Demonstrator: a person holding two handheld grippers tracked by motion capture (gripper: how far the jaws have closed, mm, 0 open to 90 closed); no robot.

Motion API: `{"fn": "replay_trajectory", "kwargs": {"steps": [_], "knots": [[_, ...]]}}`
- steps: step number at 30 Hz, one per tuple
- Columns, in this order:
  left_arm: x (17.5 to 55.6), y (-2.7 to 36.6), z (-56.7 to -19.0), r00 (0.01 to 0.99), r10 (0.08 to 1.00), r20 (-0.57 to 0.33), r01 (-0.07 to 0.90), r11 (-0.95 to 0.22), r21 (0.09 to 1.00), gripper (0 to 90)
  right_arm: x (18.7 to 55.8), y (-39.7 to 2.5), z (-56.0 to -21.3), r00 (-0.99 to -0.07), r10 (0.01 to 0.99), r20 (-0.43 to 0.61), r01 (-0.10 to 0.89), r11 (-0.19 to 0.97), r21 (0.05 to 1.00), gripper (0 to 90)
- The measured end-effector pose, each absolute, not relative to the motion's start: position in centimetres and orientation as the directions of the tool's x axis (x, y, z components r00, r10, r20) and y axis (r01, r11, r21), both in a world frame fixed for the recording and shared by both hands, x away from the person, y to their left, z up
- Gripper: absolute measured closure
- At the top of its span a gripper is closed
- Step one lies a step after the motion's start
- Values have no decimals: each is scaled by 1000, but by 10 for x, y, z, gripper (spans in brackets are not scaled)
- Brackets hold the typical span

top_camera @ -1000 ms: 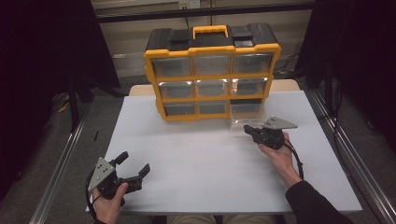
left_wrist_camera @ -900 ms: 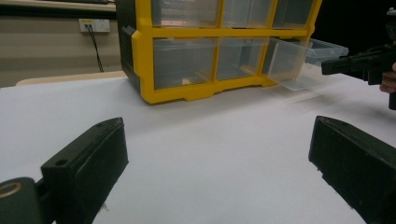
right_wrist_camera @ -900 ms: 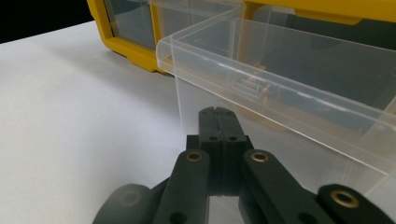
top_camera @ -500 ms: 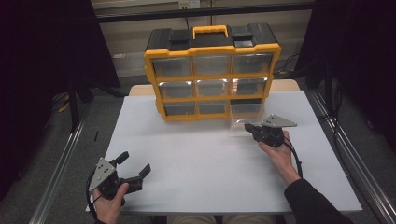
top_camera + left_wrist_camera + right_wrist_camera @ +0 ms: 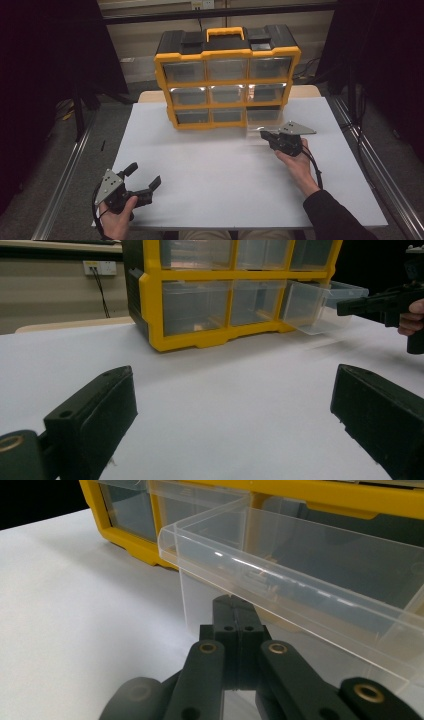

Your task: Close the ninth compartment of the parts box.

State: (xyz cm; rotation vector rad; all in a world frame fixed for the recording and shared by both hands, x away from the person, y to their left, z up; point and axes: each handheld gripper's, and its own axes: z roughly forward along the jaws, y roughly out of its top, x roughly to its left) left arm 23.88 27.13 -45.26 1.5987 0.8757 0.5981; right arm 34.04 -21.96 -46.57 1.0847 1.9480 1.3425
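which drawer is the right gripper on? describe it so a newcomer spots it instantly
Start at the yellow-and-black organizer standing at the far edge of the white table. Go to its bottom row of clear drawers, right end as the high view shows it. That drawer is the only one pulled out of the frame, and the right gripper is shut on its front lip.

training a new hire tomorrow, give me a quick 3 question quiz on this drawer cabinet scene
1. True or false: the right tongs are closed on the front wall of the clear drawer.
2. Which drawer of the yellow cabinet is pulled out? A) top left B) middle centre C) bottom right
3. Fill in: the left tongs rest near the front left of the white table with their jaws ____.

Key
1. True
2. C
3. open
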Motion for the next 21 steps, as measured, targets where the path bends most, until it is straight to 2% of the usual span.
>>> {"fn": "replay_trajectory", "kwargs": {"steps": [21], "knots": [[239, 270, -452, 595, 798, -92, 223, -54, 973, 43, 349, -217, -465, -512, 858, 31, 313, 152, 938, 900]]}}
